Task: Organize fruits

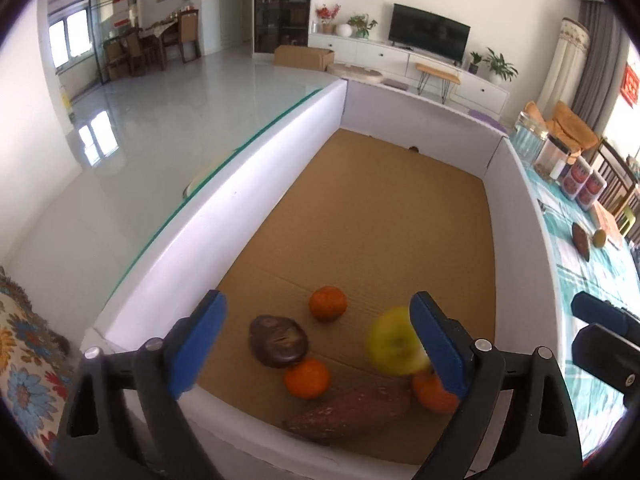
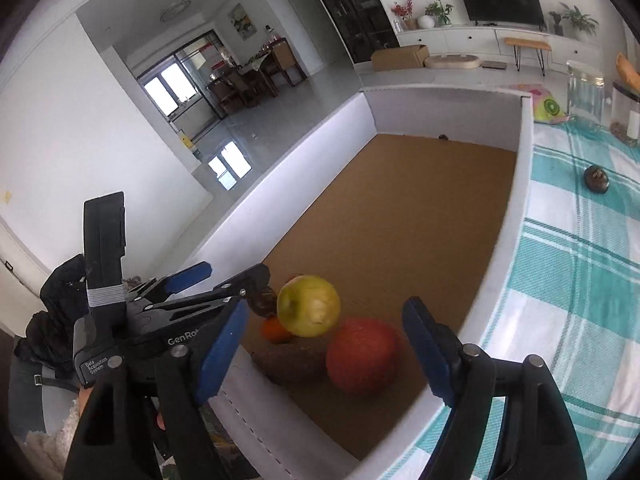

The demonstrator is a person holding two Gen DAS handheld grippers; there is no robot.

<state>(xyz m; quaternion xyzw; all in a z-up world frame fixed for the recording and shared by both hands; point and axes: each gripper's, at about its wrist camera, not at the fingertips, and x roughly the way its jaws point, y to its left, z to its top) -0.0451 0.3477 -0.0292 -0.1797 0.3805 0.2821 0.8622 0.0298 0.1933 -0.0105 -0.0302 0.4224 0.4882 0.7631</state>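
Observation:
A white-walled box point(image 1: 248, 184) with a brown cardboard floor holds the fruit at its near end: several oranges point(image 1: 328, 303), a dark brown fruit point(image 1: 278, 341), a sweet potato point(image 1: 352, 412) and a blurred yellow-green apple point(image 1: 394, 340). My left gripper point(image 1: 316, 344) is open above them, holding nothing. In the right wrist view my right gripper point(image 2: 324, 348) is open over the same end of the box point(image 2: 304, 168); the yellow-green apple point(image 2: 308, 305) is blurred above a red apple point(image 2: 362, 354), free of both grippers. The left gripper point(image 2: 220, 280) shows at the left there.
A teal checked tablecloth point(image 2: 580, 264) lies right of the box with a dark fruit point(image 2: 596, 178) on it; another dark fruit point(image 1: 581, 239) and a kiwi point(image 1: 599, 237) show in the left wrist view. Glass jars point(image 1: 530, 136) stand at the back right. A patterned cushion point(image 1: 24, 356) is at left.

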